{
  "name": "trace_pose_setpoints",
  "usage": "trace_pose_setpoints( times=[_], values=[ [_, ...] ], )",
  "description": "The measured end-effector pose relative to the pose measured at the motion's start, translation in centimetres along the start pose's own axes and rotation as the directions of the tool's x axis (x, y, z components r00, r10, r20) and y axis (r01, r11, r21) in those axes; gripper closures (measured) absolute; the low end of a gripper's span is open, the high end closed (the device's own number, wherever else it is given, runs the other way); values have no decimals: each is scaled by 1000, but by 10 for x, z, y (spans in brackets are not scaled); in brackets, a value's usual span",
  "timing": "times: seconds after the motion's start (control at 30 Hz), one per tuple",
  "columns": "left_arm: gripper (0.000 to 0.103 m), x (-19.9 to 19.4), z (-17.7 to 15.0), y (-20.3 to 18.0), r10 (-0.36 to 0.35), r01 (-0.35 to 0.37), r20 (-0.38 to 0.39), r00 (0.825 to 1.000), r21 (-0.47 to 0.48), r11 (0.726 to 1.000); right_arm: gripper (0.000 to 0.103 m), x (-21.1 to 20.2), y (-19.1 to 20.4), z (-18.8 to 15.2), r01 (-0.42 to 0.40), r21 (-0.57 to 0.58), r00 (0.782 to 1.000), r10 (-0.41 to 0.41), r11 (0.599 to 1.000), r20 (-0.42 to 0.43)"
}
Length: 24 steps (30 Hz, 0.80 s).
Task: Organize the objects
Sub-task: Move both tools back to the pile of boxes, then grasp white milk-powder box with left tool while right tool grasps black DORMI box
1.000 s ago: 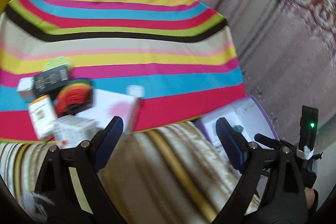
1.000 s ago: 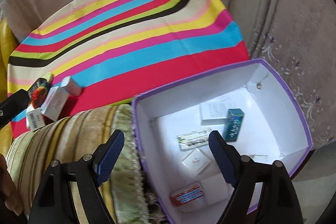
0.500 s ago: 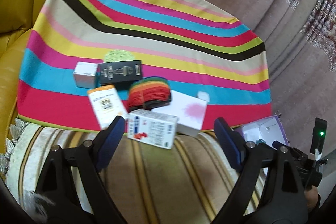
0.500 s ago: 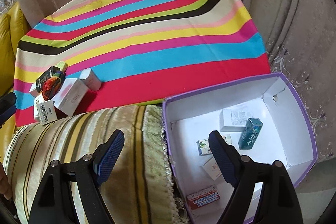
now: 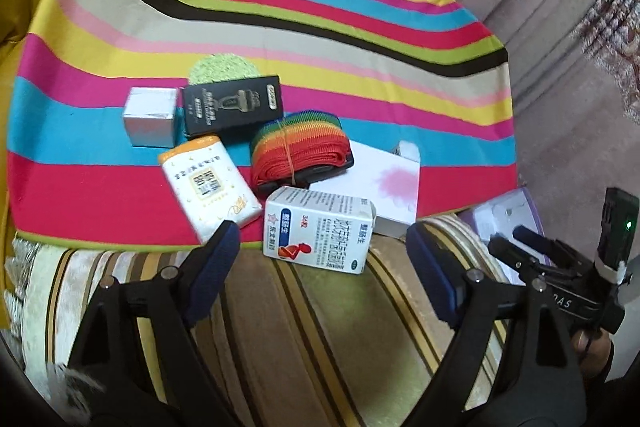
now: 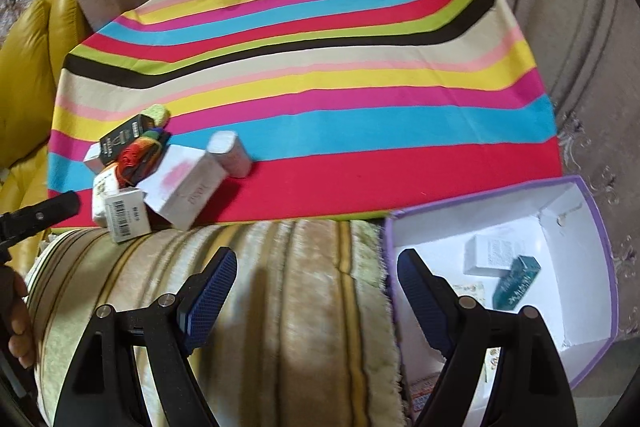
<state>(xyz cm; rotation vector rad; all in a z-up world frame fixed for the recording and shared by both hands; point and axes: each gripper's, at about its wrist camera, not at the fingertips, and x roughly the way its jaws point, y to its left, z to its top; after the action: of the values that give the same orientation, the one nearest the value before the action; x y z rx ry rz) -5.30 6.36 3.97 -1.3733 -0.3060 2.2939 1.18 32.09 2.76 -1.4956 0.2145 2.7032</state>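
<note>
left gripper (image 5: 324, 259) fingers apart, empty, just short of medicine box (image 5: 318, 229), likely next pick. right gripper (image 6: 316, 287) also apart, empty, beside purple box (image 6: 600, 267), where sorted stuff goes.

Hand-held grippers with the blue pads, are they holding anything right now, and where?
No. The left hand-held gripper hangs open over the white medicine carton, not touching it. The right hand-held gripper is open over the striped cushion, empty.
</note>
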Motion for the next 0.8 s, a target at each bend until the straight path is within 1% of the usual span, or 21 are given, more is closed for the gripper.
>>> trace_pose_setpoints(
  times=[0.03,0.2,0.43,0.6,0.63,0.67,0.73,0.8],
  values=[
    [16,5,1,0,-9,9,-22,1000,9,1000,19,1,4,2,-9,-7,1000,9,1000,-2],
    [16,22,7,4,-17,19,-81,997,26,999,19,5,17,10,-36,-34,999,36,999,-1],
    [16,34,11,0,-20,31,-122,992,82,996,19,8,28,26,-52,-69,999,53,996,14],
    [16,43,12,2,-38,50,-145,989,78,996,19,8,39,38,-79,-108,996,82,991,25],
    [17,43,12,3,-45,57,-145,988,77,995,19,8,43,41,-82,-127,996,86,989,30],
    [23,43,12,3,-52,64,-145,988,78,995,19,8,45,43,-82,-138,996,87,987,33],
    [29,45,11,3,-62,75,-155,986,81,994,19,9,53,48,-92,-170,995,99,981,35],
    [30,46,11,2,-66,80,-154,986,85,993,19,11,59,53,-105,-200,993,113,974,29]
  ],
)
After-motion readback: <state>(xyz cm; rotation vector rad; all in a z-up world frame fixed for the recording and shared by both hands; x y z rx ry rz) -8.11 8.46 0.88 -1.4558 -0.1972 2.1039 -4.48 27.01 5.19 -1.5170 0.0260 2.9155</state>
